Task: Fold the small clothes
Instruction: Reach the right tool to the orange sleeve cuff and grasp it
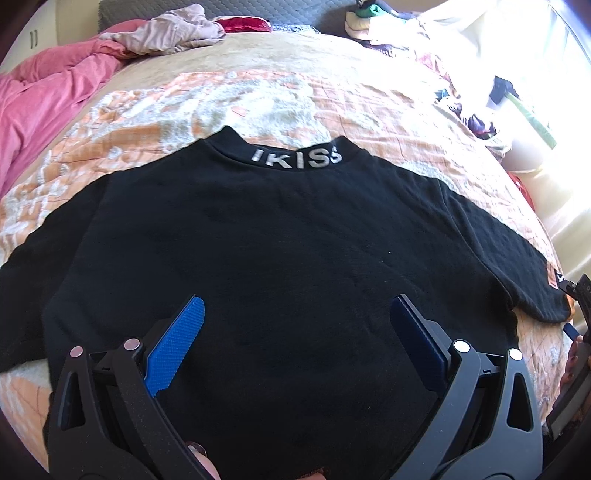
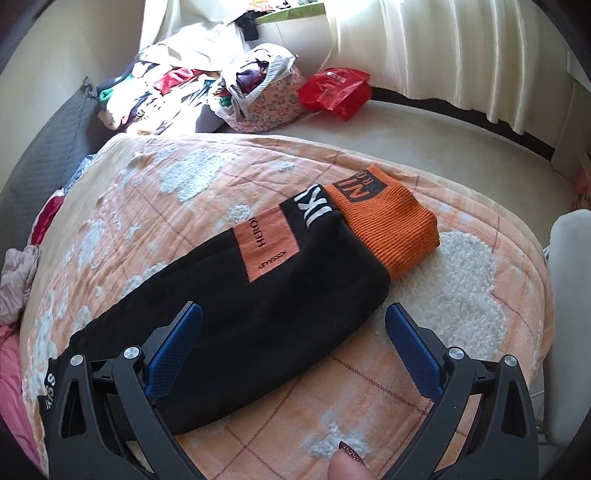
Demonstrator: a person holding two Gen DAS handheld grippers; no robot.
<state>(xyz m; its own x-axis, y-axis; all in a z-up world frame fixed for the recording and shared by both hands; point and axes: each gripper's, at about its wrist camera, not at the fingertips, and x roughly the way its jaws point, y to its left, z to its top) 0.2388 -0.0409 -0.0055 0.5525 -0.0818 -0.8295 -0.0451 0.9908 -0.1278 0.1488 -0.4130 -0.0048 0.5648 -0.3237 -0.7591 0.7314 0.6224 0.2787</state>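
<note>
A small black sweatshirt (image 1: 277,240) lies spread flat on the bed, its collar with grey letters (image 1: 297,157) at the far side. My left gripper (image 1: 295,314) is open above the lower middle of its body and holds nothing. In the right wrist view, one black sleeve (image 2: 258,288) stretches out to the right, with an orange patch (image 2: 266,245) and an orange ribbed cuff (image 2: 388,225). My right gripper (image 2: 293,319) is open just above this sleeve, its left finger over the cloth, its right finger over the blanket.
The bed has an orange and white blanket (image 1: 258,96). A pink cover (image 1: 48,96) and a beige garment (image 1: 170,29) lie at the far left. Piled clothes (image 2: 155,92), a floral bag (image 2: 266,99) and a red plastic bag (image 2: 336,90) sit on the floor past the bed's edge.
</note>
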